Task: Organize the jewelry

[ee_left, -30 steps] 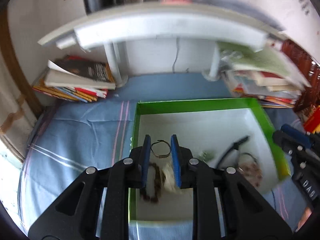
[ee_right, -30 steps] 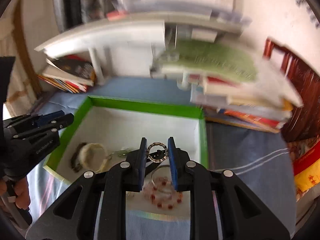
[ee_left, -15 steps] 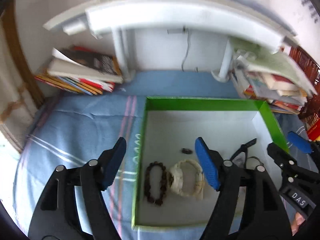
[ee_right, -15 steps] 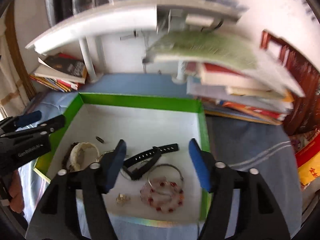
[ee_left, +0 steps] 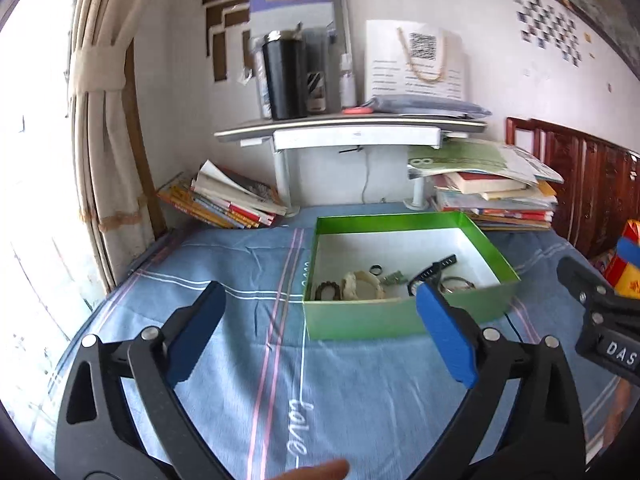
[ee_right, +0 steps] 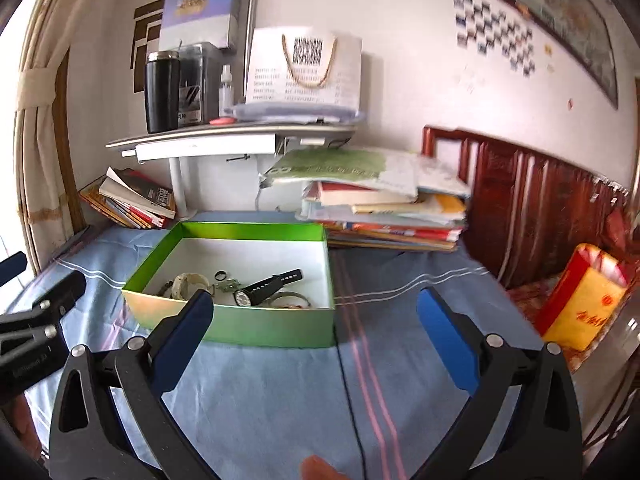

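Observation:
A green box (ee_left: 360, 320) with a white inside sits on the blue cloth; it also shows in the right wrist view (ee_right: 272, 326). Inside lie a dark bead bracelet (ee_left: 327, 290), a cream bangle (ee_left: 362, 285), a small dark ring (ee_left: 375, 269), a black watch (ee_right: 264, 286) and other pieces. My left gripper (ee_left: 320, 332) is open and empty, held back in front of the box. My right gripper (ee_right: 316, 336) is open and empty, also in front of the box. Each gripper shows at the edge of the other's view.
Book stacks lie behind the box at the left (ee_left: 224, 204) and right (ee_left: 496, 196). A white shelf (ee_left: 352, 128) carries a black tumbler (ee_left: 284, 76) and a paper bag. A wooden headboard (ee_right: 532, 208) and a red-yellow bag (ee_right: 580, 300) stand on the right.
Both grippers were shut over the box a second ago, the right one on a ring-like piece. They opened, let go, and pulled back and up away from the box.

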Motion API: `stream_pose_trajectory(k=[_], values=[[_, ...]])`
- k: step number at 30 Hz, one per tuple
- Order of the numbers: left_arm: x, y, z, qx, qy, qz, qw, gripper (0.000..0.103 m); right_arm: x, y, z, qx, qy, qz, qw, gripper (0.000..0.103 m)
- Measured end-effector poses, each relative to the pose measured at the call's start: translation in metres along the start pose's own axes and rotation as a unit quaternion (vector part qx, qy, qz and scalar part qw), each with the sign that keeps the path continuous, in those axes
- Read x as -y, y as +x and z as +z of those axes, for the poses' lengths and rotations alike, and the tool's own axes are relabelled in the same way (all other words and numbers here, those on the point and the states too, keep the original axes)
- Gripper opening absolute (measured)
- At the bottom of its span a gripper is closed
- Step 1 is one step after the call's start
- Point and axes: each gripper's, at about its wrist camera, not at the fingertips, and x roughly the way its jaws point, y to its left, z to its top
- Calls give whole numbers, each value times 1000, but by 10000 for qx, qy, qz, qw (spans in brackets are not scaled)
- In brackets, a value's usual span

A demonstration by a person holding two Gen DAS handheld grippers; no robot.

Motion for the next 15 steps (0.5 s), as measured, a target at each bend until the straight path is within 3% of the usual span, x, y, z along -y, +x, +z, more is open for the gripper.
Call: stream_pose_trajectory(k=[8,15], values=[[-1,-18,0,185,24,38,9998,99,-10,-7,-4,71,-100,53,9999,100],[-6,-17,-2,117,-30,19,9999,99,-11,-9,-3,105,-137,8,9999,100]])
